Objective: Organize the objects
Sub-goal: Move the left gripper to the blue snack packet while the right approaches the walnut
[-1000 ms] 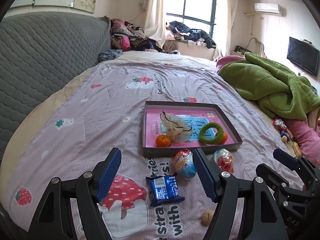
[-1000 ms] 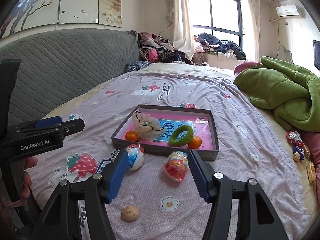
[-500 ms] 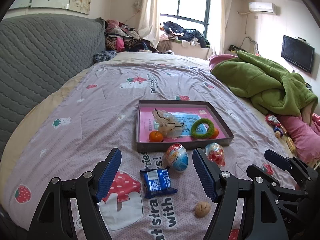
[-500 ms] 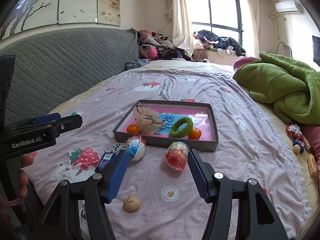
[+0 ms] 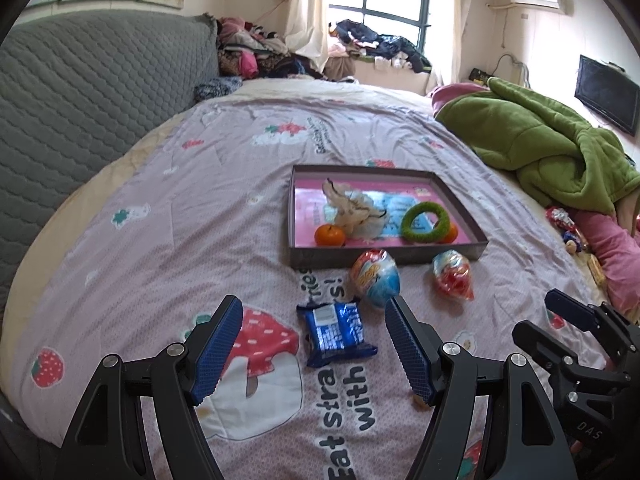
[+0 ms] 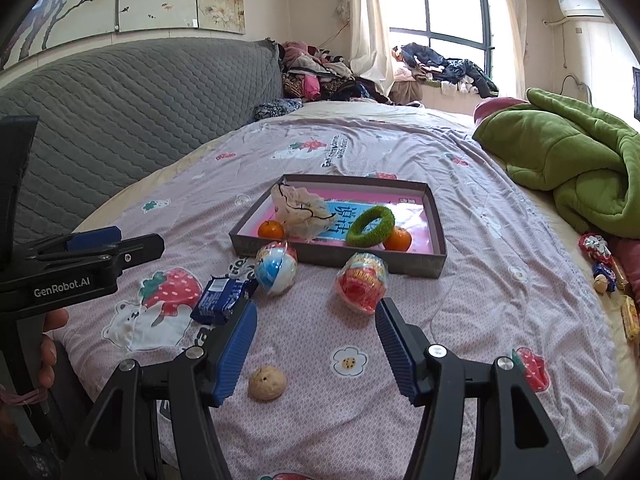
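Note:
A grey tray with a pink floor [image 5: 384, 258] [image 6: 436, 232] lies on the bed. It holds two oranges [image 5: 329, 235] [image 6: 397, 239], a green ring [image 5: 425, 221] [image 6: 370, 226] and a crumpled white bag [image 5: 356, 216] [image 6: 302, 212]. In front of it lie a blue-white toy egg [image 5: 375, 278] [image 6: 276, 269], a red wrapped egg [image 5: 453, 275] [image 6: 362, 282], a blue snack packet [image 5: 335, 330] [image 6: 219, 299] and a small tan ball [image 6: 267, 383]. My left gripper [image 5: 312, 346] is open above the packet. My right gripper [image 6: 316, 344] is open above the ball.
A green blanket [image 5: 552, 152] [image 6: 572, 168] is heaped at the right. Small toys and sweets [image 6: 604, 264] lie near the right bed edge. A grey quilted headboard [image 5: 80, 92] runs along the left. Clothes are piled by the window [image 5: 260, 60].
Both grippers have pulled back slightly and stayed open. In the left wrist view the tan ball has slipped behind the right finger.

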Demonstrator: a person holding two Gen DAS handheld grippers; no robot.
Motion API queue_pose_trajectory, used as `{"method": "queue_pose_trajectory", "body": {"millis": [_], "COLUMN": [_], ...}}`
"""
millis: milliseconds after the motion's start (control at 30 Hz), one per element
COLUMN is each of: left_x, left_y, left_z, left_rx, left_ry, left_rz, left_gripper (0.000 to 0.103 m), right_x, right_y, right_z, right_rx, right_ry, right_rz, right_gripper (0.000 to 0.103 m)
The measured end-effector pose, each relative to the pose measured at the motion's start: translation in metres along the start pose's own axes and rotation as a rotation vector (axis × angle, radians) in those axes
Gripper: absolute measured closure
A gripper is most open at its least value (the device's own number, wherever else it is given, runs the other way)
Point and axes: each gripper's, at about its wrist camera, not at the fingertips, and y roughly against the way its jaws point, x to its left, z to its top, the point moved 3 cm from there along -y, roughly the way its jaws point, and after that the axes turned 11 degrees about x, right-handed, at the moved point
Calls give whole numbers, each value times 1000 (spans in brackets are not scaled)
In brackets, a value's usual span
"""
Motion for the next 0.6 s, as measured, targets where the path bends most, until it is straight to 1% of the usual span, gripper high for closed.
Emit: {"method": "queue_pose_trajectory", "body": {"millis": [400,600], "left_x": [-5,-10], "left_y": [-20,-28], "left_z": [-10,-14], "left_rx": [67,83], "left_ry": [-9,-24], "left_rz": [4,15], "left_gripper": [28,28], "right_x": [6,12], "right_y": [-15,-24], "right_z": [-11,-18], "right_rx": [58,94], "right_ry": [11,26], "right_rz": [19,22], "right_gripper": [42,42]}}
